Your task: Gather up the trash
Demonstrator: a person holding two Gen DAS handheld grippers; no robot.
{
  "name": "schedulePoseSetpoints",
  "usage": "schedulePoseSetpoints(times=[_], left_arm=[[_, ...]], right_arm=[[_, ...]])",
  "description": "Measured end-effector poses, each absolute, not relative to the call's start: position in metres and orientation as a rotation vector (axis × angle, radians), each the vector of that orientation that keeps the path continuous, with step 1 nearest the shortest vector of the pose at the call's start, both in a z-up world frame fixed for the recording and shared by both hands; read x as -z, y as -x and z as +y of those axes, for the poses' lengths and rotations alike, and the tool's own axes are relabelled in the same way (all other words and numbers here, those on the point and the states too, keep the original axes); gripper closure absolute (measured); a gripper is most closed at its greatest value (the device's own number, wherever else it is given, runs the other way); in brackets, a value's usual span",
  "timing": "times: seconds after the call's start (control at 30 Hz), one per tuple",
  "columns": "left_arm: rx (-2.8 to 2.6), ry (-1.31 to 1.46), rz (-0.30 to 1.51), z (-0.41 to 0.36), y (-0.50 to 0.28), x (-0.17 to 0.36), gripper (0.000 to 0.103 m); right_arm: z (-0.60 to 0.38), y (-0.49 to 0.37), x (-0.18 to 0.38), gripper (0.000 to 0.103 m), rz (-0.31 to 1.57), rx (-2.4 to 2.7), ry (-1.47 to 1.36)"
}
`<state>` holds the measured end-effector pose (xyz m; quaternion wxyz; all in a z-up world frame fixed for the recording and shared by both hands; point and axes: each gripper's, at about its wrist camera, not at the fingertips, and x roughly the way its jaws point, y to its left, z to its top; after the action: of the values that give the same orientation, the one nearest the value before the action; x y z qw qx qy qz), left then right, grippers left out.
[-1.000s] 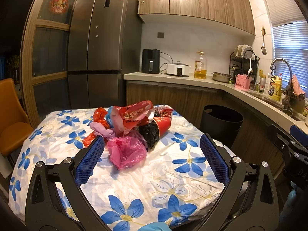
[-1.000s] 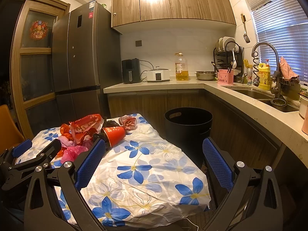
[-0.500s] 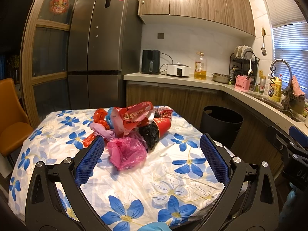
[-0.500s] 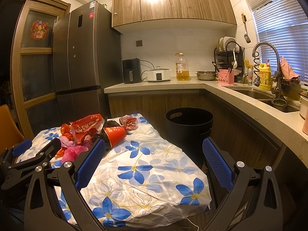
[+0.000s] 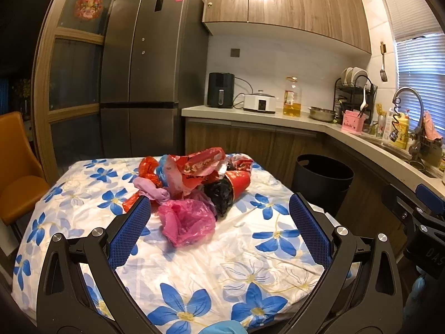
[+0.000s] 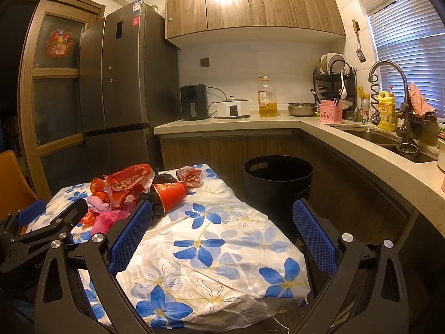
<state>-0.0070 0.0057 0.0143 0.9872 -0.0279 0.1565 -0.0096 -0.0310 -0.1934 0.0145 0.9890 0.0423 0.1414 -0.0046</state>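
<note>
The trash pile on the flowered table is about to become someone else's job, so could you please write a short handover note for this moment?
Left gripper: open, empty, held short of the pile.
Right gripper: open, empty, over the table's near right part, facing the black trash bin.
Trash pile: heaped on the floral tablecloth. It holds a pink plastic bag nearest the left gripper, a red paper cup on its side, a black bag and red wrappers.
The bin stands on the floor beyond the table's right edge.
Done: nothing collected yet.
Left: pick up each piece and drop it in the bin.
</note>
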Motion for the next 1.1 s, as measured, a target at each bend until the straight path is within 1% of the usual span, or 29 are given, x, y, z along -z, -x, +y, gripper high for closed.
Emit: schedulePoseSetpoints(times=[0.37,0.6,0.8,0.83,0.9,0.97,1.07,1.1], left_arm=[[-0.027,0.06,0.305,0.021,0.005,-0.002,0.006],[-0.114,0.096,0.304,0.046,-0.001,0.024,0.006],[-0.145,0.127,0.335,0.068,-0.024,0.053,0.006],[-0.154,0.126,0.335,0.07,-0.031,0.058,0.007],[-0.155,0.123,0.343,0.071,-0.042,0.063,0.01],[-0.156,0.12,0.367,0.074,-0.058,0.07,0.013],[-0.151,0.135,0.395,0.077,-0.079,0.08,0.021],[-0.149,0.141,0.405,0.078,-0.085,0.082,0.027]], right_arm=[[-0.187,0.021,-0.006,0.005,0.283,-0.05,-0.106],[-0.174,-0.003,0.011,0.005,0.319,-0.139,-0.12],[-0.164,-0.025,0.023,0.005,0.325,-0.187,-0.122],[-0.162,-0.028,0.025,0.006,0.324,-0.192,-0.12],[-0.159,-0.037,0.029,0.01,0.328,-0.201,-0.119],[-0.157,-0.045,0.031,0.01,0.334,-0.215,-0.122],[-0.153,-0.058,0.033,0.011,0.342,-0.229,-0.13],[-0.152,-0.062,0.034,0.011,0.343,-0.229,-0.131]])
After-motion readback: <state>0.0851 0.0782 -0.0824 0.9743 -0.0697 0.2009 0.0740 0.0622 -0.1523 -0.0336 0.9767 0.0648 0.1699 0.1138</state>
